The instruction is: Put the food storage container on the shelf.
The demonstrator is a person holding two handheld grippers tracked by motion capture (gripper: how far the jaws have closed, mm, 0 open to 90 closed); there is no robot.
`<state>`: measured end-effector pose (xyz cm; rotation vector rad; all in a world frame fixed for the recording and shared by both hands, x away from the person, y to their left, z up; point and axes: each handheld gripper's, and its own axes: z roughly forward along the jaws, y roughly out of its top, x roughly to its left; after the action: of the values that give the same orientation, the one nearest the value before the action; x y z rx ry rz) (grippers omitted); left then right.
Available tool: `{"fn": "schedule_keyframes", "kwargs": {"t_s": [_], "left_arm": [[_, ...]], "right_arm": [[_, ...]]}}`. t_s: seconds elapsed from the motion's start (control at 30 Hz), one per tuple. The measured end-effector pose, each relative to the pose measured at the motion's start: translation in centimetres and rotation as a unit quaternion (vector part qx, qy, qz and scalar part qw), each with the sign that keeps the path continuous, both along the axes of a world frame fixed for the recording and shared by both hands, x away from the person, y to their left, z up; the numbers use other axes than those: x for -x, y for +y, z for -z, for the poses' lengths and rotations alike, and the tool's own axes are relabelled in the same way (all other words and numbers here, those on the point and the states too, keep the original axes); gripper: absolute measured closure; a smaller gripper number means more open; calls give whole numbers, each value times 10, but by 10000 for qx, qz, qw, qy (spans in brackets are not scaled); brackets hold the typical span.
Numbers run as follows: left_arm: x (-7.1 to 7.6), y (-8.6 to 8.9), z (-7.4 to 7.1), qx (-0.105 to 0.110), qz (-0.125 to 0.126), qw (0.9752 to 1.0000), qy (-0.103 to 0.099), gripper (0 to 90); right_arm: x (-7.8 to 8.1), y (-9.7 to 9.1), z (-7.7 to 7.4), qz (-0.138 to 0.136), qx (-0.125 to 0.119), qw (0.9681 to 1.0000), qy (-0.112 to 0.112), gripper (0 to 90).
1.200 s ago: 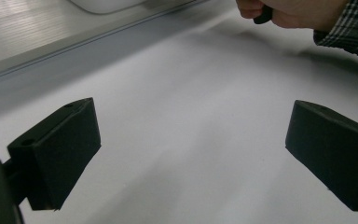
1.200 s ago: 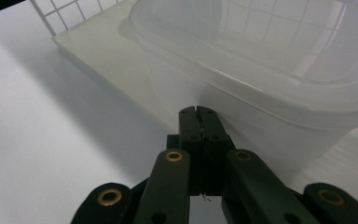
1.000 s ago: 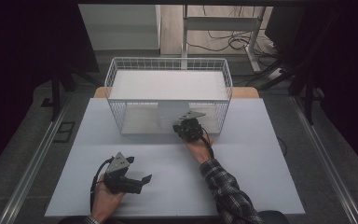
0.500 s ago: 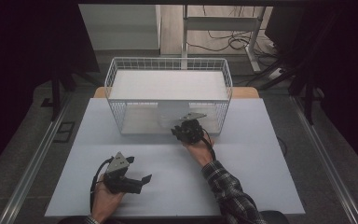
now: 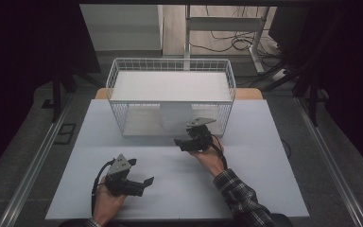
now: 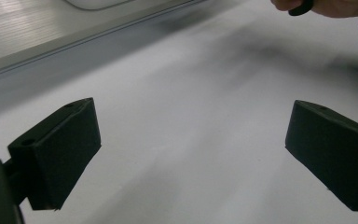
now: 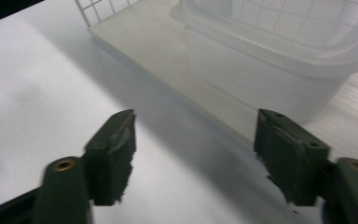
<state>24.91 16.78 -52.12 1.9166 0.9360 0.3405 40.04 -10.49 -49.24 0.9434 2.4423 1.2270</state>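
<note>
A white wire basket (image 5: 117, 101) stands at the back of the white table (image 5: 274, 184), with a white board (image 5: 170, 86) lying over its top. A translucent plastic container (image 5: 175, 118) (image 7: 270, 70) sits inside it, behind the wire grid. My right gripper (image 5: 178, 143) (image 7: 196, 144) hovers just in front of the basket's near wall. Its jaws have just been opening and stand open, with nothing between them. My left gripper (image 5: 147, 182) (image 6: 191, 149) rests low near the table's front left, open and empty, pointing right.
Bare table surface spreads between the two grippers and to the right of the right hand (image 5: 208, 158). The table's edge and a metal rail (image 5: 33, 165) run along the left. Cables and a stand (image 5: 227, 28) lie on the floor behind the basket.
The right gripper's jaws went from shut to wide apart, and that hand drew back a little from the basket toward the person. The left gripper stayed put.
</note>
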Motion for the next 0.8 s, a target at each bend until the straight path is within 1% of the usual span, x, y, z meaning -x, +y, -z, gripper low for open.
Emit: {"fn": "schedule_keyframes", "kwargs": {"t_s": [0.13,0.27,0.3,0.37,0.43,0.5,0.67,0.8], "left_arm": [[0,-1,0,-13,13,10000,-4,30],[0,-1,0,-36,5,10000,-25,29],[0,-1,0,-46,2,10000,-34,29],[0,0,0,-57,0,10000,-42,29],[0,1,1,-62,-17,10000,-47,29],[0,2,0,-65,-23,10000,-45,29],[0,4,0,-101,-73,9999,-53,29],[0,4,0,-100,-72,9999,-48,29]], "right_arm": [[7,-4,-1,-88,-3,9999,-74,180],[12,-7,-1,-179,-32,9998,-29,108],[14,-8,-1,-199,0,9998,-1,87],[17,-10,-1,-233,26,9997,-12,64],[21,-12,-1,-255,103,9996,-32,39],[26,-16,-2,-263,117,9996,-69,25],[36,-27,-4,-247,40,9997,-65,13],[45,-37,-5,-218,73,9997,-121,11]]}}
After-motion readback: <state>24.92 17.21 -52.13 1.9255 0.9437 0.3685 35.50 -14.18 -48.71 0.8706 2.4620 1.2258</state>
